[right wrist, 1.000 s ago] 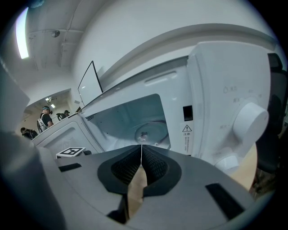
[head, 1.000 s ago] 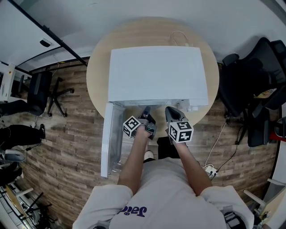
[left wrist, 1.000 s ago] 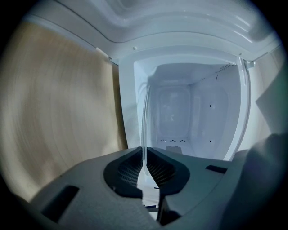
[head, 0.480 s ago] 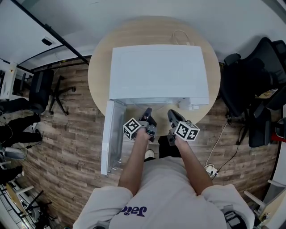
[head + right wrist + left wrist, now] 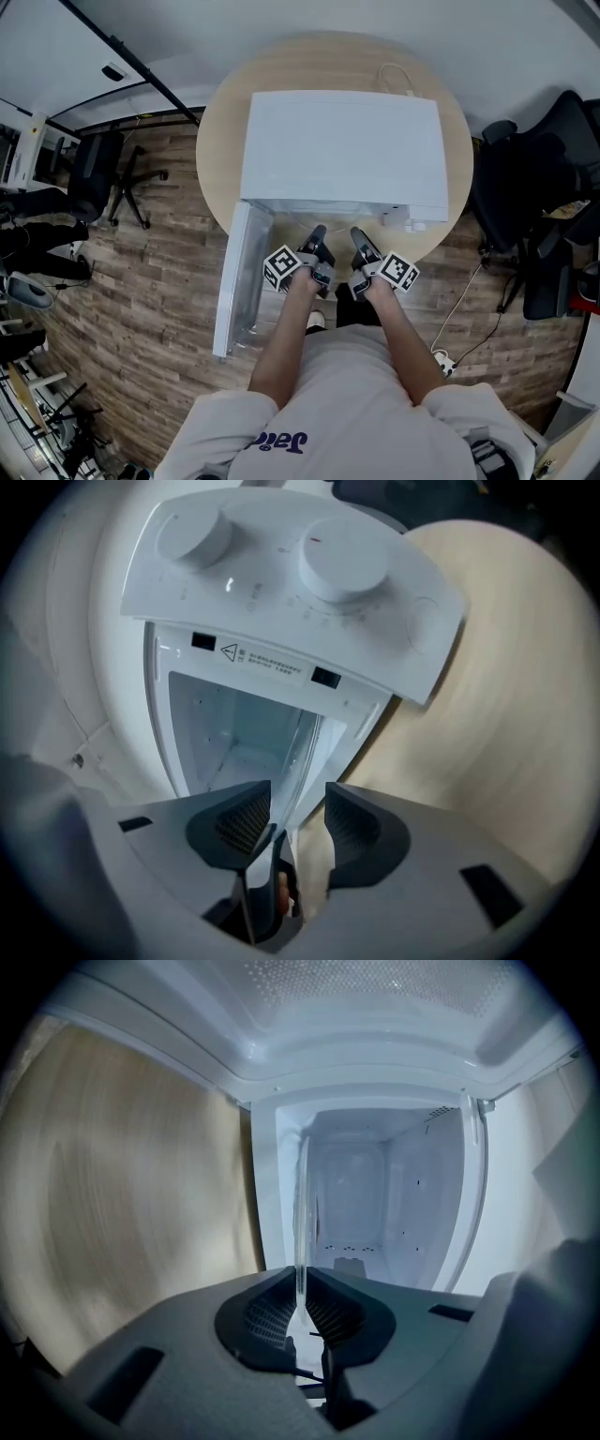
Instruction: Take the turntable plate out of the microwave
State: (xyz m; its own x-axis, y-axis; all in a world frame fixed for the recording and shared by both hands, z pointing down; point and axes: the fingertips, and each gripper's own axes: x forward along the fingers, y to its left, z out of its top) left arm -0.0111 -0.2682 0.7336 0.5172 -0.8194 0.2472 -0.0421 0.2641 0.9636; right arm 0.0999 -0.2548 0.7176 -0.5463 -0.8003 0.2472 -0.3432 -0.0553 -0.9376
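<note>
- Left gripper view: left gripper [image 5: 300,1283] is clenched on the rim of the turntable plate [image 5: 302,1213]. The clear glass runs edge-on out of the pads toward the open cavity [image 5: 375,1204]. The view is rolled, with the table [image 5: 122,1194] at frame left, so the plate reads as roughly level and in front of the opening.
- Right gripper view: right gripper [image 5: 298,810] jaws have just been opening and now stand wide. The plate edge sits in the gap, close to one pad, with nothing pressing on it. The control panel [image 5: 281,564] with two knobs is above.
- Head view: both grippers are side by side just in front of the microwave [image 5: 342,150], with the door [image 5: 239,281] swung out on the left. The glass is too faint to trace here.
- Step, my read: this is a regrip, and only the left gripper carries the load. Keep the left clamped and level, since glass can slip on the ribbed pads. Close the right squarely on the rim before pulling further, and keep clear of the door frame.
</note>
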